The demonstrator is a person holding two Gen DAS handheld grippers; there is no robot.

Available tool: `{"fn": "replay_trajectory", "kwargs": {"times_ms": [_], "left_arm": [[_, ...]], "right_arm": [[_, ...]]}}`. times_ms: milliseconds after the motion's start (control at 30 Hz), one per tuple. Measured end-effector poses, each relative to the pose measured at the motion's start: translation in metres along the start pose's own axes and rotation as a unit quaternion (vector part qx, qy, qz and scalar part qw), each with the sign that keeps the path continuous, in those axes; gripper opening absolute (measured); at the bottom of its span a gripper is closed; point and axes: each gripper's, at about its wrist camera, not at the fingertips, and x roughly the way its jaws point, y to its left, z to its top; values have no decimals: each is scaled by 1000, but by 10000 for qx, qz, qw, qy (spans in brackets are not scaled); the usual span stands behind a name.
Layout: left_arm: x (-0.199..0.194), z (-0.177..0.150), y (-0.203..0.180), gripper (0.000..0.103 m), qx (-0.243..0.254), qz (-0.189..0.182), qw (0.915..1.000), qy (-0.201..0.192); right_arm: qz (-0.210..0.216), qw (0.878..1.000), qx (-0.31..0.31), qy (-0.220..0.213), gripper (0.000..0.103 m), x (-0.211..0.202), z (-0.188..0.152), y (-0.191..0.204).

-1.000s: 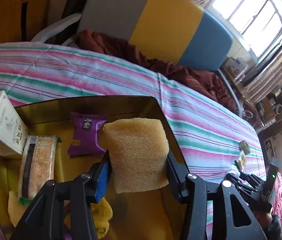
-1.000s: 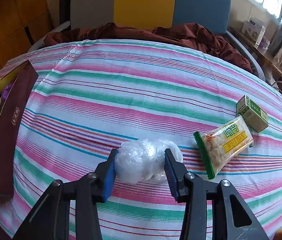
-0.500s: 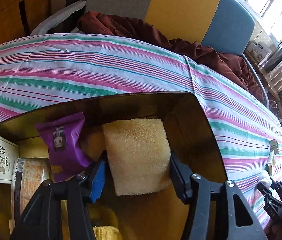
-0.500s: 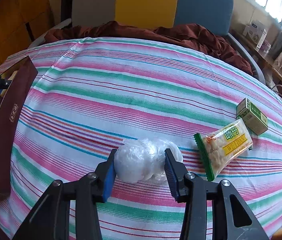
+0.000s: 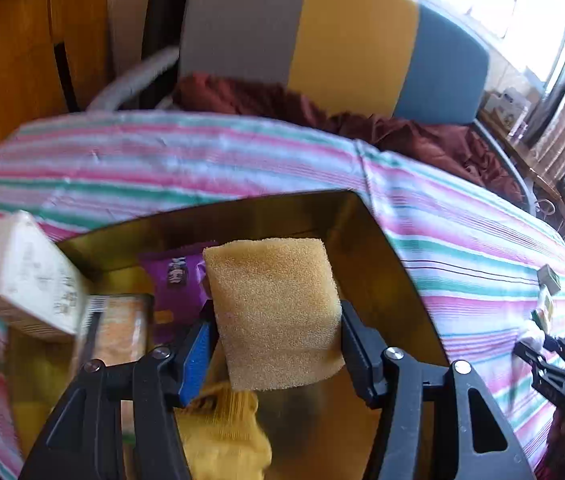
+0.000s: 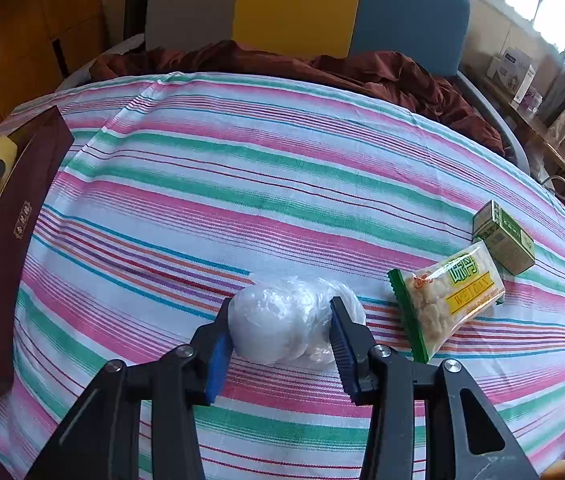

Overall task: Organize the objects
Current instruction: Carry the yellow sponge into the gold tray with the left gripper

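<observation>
The left gripper point(image 5: 274, 344) is seen at the lower centre of its frame with a yellow foam sponge block point(image 5: 272, 314) between its jaws. The jaws have just been opening, yet both pads appear to touch the sponge's sides, so release looks unfinished. The sponge hangs inside the gold-lined box point(image 5: 382, 264), where a purple snack packet point(image 5: 176, 276), an orange biscuit pack point(image 5: 118, 330) and something yellow and knitted point(image 5: 222, 436) already lie; a white carton point(image 5: 22, 280) shows at the box's left edge. The right gripper point(image 6: 280, 328) is clamped on a crumpled clear plastic bundle point(image 6: 282, 320) resting on the striped cloth point(image 6: 242, 184). To the right, a yellow-green snack bag point(image 6: 448, 294) and a small green box point(image 6: 502, 236) remain outside, so the sorting is judged partly done.
</observation>
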Motion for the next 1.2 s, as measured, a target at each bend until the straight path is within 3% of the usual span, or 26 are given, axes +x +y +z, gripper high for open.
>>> {"fn": "replay_trajectory", "kwargs": {"times_ms": [233,467,767,1200], "left_arm": [[-66,-26,-8,58,282,112,9968,-738],[-110,-54,-10,58,382,157,9924,-1161],[-134,-83,-8,59,383,271,9903,-1306],[-132,-116,8,59,270,206,9938,-1061]], "right_arm": [[-57,10000,-55,-22,46,1,-1,1],[-93,9999,-44,-53,46,1,-3,1],[-167,9998,-91,-89,46,1,-3,3],[-412,9991,76,15,44,-1,0,10]]}}
